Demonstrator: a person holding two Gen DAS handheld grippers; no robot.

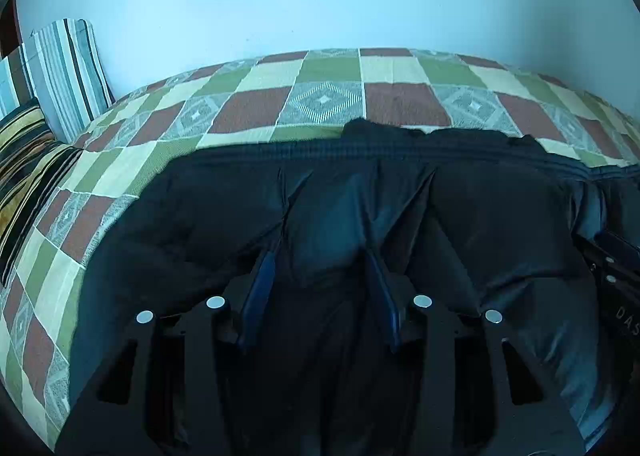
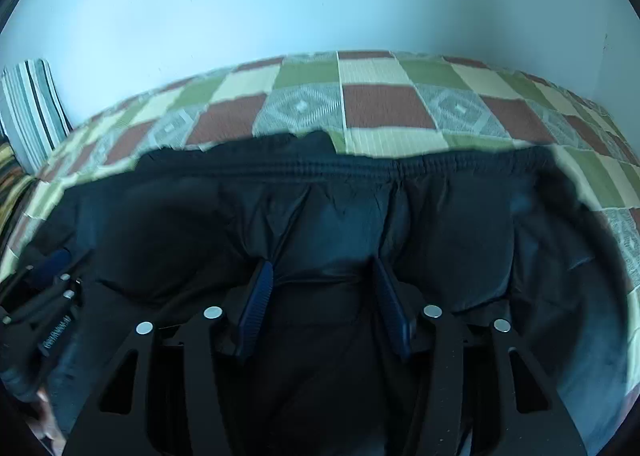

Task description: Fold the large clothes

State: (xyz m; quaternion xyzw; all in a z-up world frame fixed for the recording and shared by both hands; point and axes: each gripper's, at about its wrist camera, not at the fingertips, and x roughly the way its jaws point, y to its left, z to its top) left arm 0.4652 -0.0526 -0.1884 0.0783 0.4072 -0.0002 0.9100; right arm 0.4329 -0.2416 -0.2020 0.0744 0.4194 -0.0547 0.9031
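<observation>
We hold both grippers tilted down over the black garment, which lies spread on the checked bed cover. The left gripper and right gripper stand partly open, gripping nothing, cloth beneath. Lettering on the neighbouring gripper is unreadable.
</observation>
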